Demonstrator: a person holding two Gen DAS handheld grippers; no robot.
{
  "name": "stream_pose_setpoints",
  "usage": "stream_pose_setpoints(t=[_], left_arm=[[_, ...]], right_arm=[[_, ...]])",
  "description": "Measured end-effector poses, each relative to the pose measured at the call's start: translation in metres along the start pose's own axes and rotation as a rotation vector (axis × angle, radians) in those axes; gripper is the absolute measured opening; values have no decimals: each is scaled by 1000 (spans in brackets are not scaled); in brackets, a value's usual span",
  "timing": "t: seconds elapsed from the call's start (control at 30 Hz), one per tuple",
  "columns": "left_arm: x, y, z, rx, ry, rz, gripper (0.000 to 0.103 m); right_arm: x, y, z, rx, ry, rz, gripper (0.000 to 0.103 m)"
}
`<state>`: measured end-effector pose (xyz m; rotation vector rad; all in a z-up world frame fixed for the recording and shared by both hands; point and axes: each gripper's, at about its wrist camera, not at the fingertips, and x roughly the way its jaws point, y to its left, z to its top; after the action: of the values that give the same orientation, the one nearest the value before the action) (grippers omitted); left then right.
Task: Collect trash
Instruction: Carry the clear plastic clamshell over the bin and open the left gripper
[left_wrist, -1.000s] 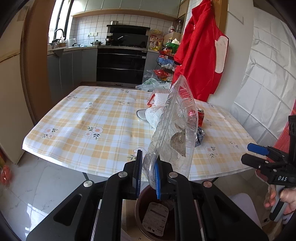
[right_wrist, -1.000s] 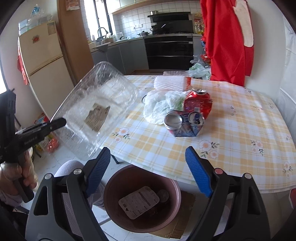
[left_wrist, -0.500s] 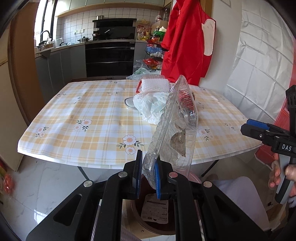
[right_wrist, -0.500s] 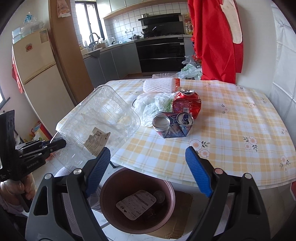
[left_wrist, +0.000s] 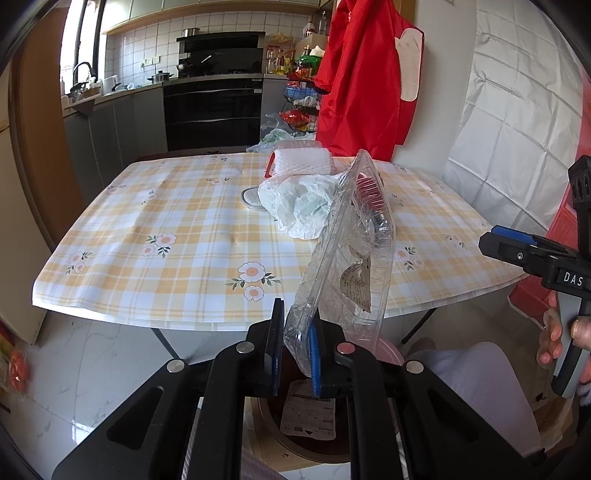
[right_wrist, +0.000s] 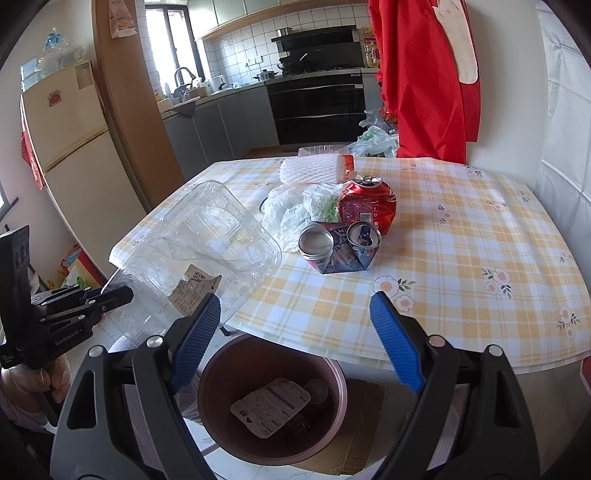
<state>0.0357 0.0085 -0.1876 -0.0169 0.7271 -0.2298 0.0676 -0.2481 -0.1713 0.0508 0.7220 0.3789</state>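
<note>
Below the checked table (left_wrist: 177, 236), the left gripper (left_wrist: 297, 345), pinching the clear clamshell (left_wrist: 347, 258), has sunk toward the bin (right_wrist: 273, 398) at lower centre; right gripper (right_wrist: 295, 339) gapes empty.

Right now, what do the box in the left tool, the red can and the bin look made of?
Box: thin clear plastic, glossy and creased; the table shows through it, and a torn paper label sticks to it.
Red can: thin metal, probably aluminium; shiny rim, printed skin, dented sides.
Bin: looks like smooth moulded plastic, dull reddish-brown, though the look leaves that open.
</note>
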Motion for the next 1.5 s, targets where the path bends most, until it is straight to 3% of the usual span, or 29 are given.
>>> stream_pose_setpoints(t=[0.4, 0.8, 0.87, 0.93, 0.97, 1.0, 1.33, 1.5], left_arm=[[21, -17, -20, 97, 121, -50, 12], [43, -25, -29, 125, 175, -85, 13], [46, -25, -30, 124, 178, -92, 15], [49, -24, -31, 120, 182, -100, 30], [49, -23, -31, 116, 177, -96, 43], [49, -22, -31, 110, 170, -99, 45], [21, 8, -3, -27, 31, -77, 45], [0, 24, 14, -86, -74, -37, 59]], right_arm=[[-5, -10, 2, 23, -21, -19, 83], [-7, -23, 3, 46, -30, -35, 83], [-7, -24, 3, 45, -30, -36, 83], [-7, -24, 3, 46, -29, -37, 83], [-7, -24, 3, 45, -31, -36, 83], [-8, -23, 3, 43, -32, -37, 83], [-13, -27, 7, 45, -48, -53, 83], [-17, -27, 8, 47, -60, -70, 91]])
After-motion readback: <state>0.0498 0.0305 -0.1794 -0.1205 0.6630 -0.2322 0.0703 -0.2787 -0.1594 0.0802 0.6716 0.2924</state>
